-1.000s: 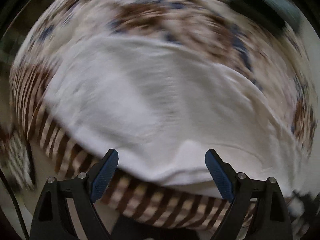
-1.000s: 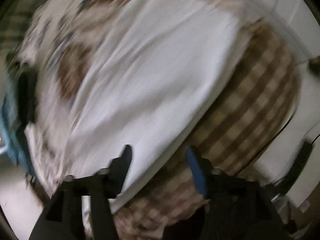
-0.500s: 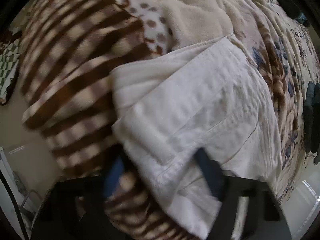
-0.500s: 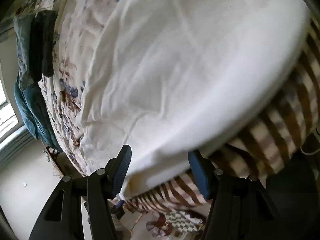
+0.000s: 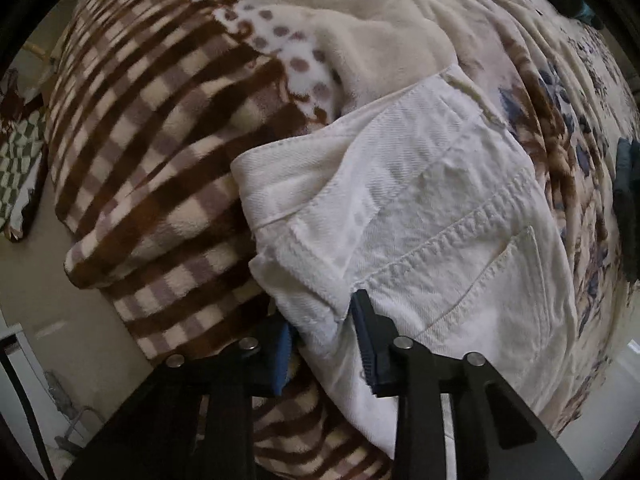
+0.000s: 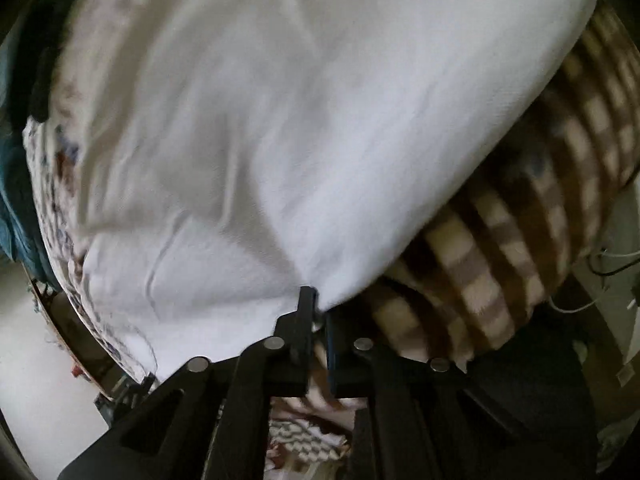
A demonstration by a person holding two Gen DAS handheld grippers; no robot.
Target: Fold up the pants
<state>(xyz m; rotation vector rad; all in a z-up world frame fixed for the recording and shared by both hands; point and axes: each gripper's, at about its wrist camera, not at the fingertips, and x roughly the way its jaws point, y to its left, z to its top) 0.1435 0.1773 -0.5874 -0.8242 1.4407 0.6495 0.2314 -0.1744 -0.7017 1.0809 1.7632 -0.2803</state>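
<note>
**Left wrist view: both ends of pants now pinched**

Half a second back, open and hovering. Now left gripper (image 5: 326,340) clamped on white pants (image 5: 420,208) at waistband; right gripper (image 6: 318,322) closed on edge, over checked blanket (image 5: 152,152). Ready for lifting into a fold.

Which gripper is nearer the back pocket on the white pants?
Left. The left gripper clamps the waistband beside the back pocket of the white pants; the right gripper pinches a plain edge, no pocket in view.
</note>
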